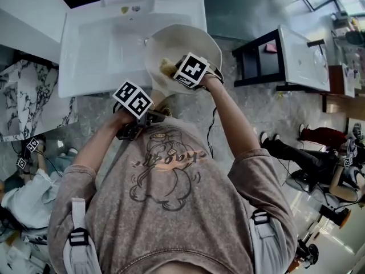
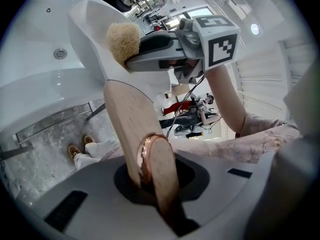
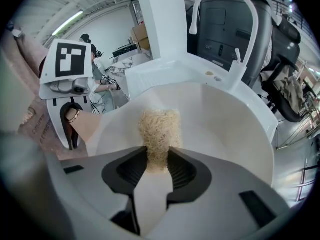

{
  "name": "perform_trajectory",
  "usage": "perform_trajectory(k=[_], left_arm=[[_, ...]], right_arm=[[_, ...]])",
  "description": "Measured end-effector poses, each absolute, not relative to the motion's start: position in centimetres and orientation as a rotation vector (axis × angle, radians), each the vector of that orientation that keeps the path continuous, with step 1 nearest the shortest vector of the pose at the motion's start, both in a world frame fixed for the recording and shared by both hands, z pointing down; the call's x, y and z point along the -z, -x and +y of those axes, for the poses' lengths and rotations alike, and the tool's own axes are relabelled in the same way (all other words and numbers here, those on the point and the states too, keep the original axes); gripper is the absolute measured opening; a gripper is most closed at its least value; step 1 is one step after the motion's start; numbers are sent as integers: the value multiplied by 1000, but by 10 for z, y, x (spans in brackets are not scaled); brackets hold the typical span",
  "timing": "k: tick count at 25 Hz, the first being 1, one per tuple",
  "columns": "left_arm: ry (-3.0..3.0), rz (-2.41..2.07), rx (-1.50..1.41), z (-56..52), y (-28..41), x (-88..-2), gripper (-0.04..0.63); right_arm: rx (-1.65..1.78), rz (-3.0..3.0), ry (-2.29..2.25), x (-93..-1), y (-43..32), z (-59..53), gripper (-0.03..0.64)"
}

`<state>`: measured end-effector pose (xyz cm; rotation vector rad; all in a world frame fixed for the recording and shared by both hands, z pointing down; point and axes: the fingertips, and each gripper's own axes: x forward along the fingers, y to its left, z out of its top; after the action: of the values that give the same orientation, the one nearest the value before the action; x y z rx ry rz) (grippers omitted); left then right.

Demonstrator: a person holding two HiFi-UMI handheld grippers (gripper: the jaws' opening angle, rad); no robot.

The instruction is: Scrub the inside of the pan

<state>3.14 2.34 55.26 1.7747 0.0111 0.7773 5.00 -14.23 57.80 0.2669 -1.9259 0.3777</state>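
A cream pan is held tilted over the edge of the white sink. Its pale wooden handle, with a copper ring at the end, sits clamped in my left gripper. In the head view my left gripper is below the pan, near the person's chest. My right gripper is shut on a straw-coloured scrub pad, which presses against the pan's inner wall. From the left gripper view, the pad shows in my right gripper inside the pan. In the head view my right gripper is in the pan.
The sink has a white arched tap and a drain. A marbled counter lies to the left, a dark stand with a white basin to the right. Other people sit at both sides. Grey stone floor lies below.
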Motion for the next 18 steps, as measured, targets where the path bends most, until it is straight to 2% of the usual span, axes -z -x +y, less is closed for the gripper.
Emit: perform_trajectory(k=[11,18], left_arm=[[-1703,-259,-621,-12,19,-551,48],[-1677,-430,-560,-36,49,-548,48]], right_arm=[[-333,-2148,-443,-522,-35,-168,143],[-366,-2261,-722,-505,-71,-169,143]])
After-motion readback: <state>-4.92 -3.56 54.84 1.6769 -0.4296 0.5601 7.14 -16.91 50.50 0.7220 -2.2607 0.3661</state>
